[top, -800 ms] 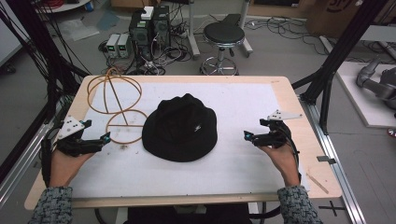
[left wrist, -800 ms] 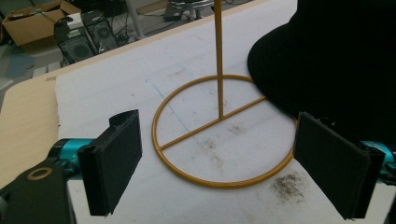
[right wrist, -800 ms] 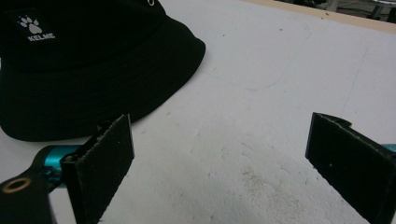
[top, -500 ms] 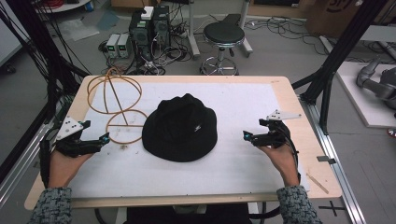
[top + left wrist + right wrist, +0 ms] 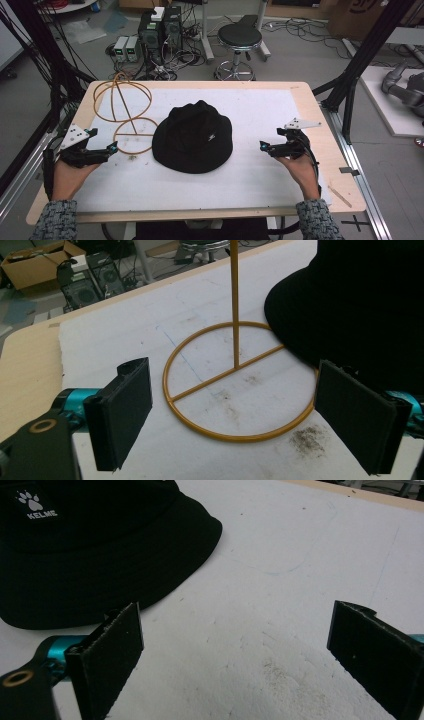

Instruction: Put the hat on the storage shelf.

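A black bucket hat [image 5: 192,136] lies brim-down in the middle of the white mat; its brim and white paw logo [image 5: 36,506] fill the upper left of the right gripper view. A yellow wire hat stand [image 5: 127,116] sits left of the hat, its round base ring [image 5: 235,385] touching the brim. My left gripper [image 5: 114,147] rests at the mat's left edge, open, jaws pointing at the ring. My right gripper [image 5: 262,145] is open to the right of the hat, a short gap from the brim. Nothing is between either pair of jaws.
The wooden table [image 5: 320,130] frames the white mat [image 5: 260,110]. A small wooden stick [image 5: 339,195] lies near the front right corner. On the floor beyond are a black stool [image 5: 239,37], electronics boxes [image 5: 160,27] and cables. Black frame posts [image 5: 360,65] flank the table.
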Motion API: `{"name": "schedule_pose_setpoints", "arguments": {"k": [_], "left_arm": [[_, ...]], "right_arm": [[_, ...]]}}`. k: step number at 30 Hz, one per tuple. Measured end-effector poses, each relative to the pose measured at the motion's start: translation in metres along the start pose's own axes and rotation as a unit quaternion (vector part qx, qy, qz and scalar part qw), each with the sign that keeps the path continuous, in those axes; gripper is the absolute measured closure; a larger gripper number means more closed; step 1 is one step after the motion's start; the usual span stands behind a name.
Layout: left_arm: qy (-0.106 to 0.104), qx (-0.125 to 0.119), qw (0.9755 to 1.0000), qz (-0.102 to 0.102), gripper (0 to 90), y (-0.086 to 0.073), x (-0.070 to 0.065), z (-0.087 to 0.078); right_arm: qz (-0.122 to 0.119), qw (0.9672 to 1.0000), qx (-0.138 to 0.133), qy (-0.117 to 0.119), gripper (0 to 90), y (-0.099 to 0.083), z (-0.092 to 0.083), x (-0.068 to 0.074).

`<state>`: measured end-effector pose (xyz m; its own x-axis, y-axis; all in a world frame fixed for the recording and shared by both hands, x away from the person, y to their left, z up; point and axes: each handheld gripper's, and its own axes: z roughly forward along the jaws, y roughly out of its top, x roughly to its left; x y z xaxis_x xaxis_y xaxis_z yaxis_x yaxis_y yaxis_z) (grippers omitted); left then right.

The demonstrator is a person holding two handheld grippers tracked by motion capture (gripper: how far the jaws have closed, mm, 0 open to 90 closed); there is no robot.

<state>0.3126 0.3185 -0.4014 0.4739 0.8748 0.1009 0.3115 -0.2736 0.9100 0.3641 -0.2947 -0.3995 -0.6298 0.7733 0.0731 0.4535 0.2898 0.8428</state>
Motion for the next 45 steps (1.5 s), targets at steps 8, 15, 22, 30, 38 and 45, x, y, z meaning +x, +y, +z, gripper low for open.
{"name": "schedule_pose_setpoints", "arguments": {"k": [8,15,22,30,38,45], "left_arm": [[-0.004,-0.004,1.0000,0.000,16.3,0.002,0.000,0.002],[-0.003,-0.003,1.0000,-0.001,16.3,0.003,0.000,0.003],[-0.005,0.001,1.0000,0.000,16.6,0.000,0.001,0.004],[-0.008,0.003,1.0000,0.000,16.6,-0.002,-0.001,0.003],[-0.006,0.000,1.0000,0.000,16.7,-0.001,-0.001,0.002],[-0.006,0.004,1.0000,-0.001,16.7,-0.001,0.000,0.005]], "right_arm": [[0.002,1.0000,0.007,0.001,7.6,-0.003,0.000,-0.001],[0.000,0.9999,0.011,0.003,7.6,-0.005,0.001,0.001],[0.004,1.0000,0.000,0.005,7.6,-0.003,-0.001,0.002],[-0.006,0.9995,-0.022,0.021,7.7,0.016,-0.004,0.015],[-0.028,0.9976,-0.031,0.055,14.4,0.036,0.004,0.027],[-0.025,0.9963,-0.052,0.063,14.5,0.052,0.007,0.030]]}}
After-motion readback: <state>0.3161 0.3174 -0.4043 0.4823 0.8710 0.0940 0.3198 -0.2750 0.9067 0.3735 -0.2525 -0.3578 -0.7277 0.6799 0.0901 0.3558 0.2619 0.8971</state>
